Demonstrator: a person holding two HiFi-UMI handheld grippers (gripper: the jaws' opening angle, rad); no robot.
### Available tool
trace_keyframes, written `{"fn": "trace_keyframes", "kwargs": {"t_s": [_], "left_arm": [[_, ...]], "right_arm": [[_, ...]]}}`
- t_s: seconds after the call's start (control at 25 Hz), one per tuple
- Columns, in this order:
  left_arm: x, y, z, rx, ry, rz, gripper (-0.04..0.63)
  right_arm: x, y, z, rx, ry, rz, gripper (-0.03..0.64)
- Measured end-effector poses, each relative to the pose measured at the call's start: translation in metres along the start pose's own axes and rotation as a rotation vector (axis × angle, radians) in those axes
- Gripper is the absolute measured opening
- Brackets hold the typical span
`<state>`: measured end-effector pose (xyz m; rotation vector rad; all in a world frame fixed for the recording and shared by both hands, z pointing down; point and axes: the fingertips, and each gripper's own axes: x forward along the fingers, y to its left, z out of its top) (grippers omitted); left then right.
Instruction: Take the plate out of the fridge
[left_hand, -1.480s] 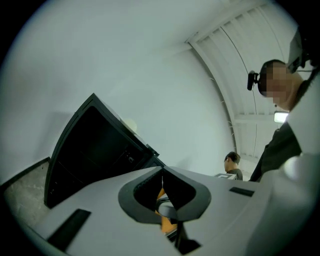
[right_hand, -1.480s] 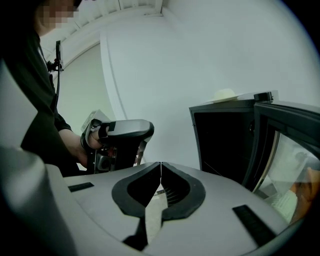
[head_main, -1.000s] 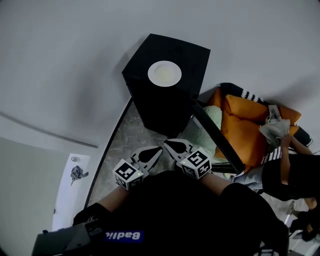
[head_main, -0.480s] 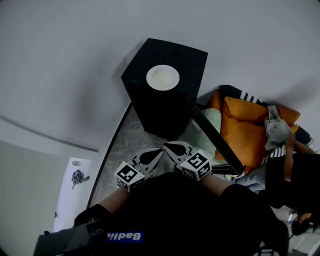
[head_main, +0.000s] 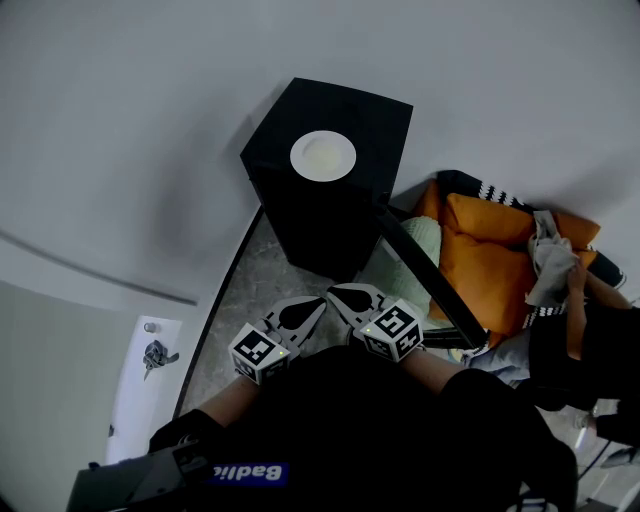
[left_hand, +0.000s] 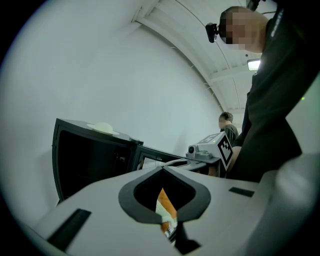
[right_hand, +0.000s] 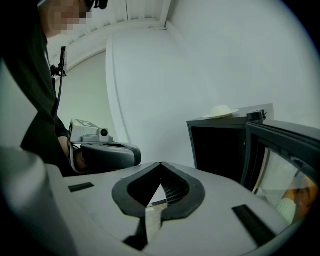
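Near the white wall (head_main: 150, 120), the fridge (head_main: 322, 222) stands on marbled floor (head_main: 250, 292).

plate (head_main: 323, 157): white, round, flat atop fridge | fridge (head_main: 318, 225): black, door open

Pretty much the only readable thing is white lettering on a blue label (head_main: 247, 472) on the person's dark clothing at the bottom of the head view. It looks like "Badli", and the last bit is too fuzzy to call. The cubes on the left tool (head_main: 316, 303) and right tool (head_main: 336, 291) carry only black-and-white square code patterns.
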<state>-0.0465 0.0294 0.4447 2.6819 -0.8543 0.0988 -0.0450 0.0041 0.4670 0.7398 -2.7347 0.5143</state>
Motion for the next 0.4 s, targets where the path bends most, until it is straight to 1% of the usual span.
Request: {"fn": "trace_keyframes", "kwargs": {"t_s": [0.16,0.4], "left_arm": [[0.0006,-0.0013,0.0007,-0.001,-0.001,0.004,0.008],[0.0029,-0.0004,0.0030,-0.008,0.001,0.004,0.008]], "right_arm": [[-0.0014,0.0039,-0.0021,0.016,0.006,0.022,0.011],[-0.0014,0.0013,-0.0015,0.017,0.012,0.022,0.011]]}}
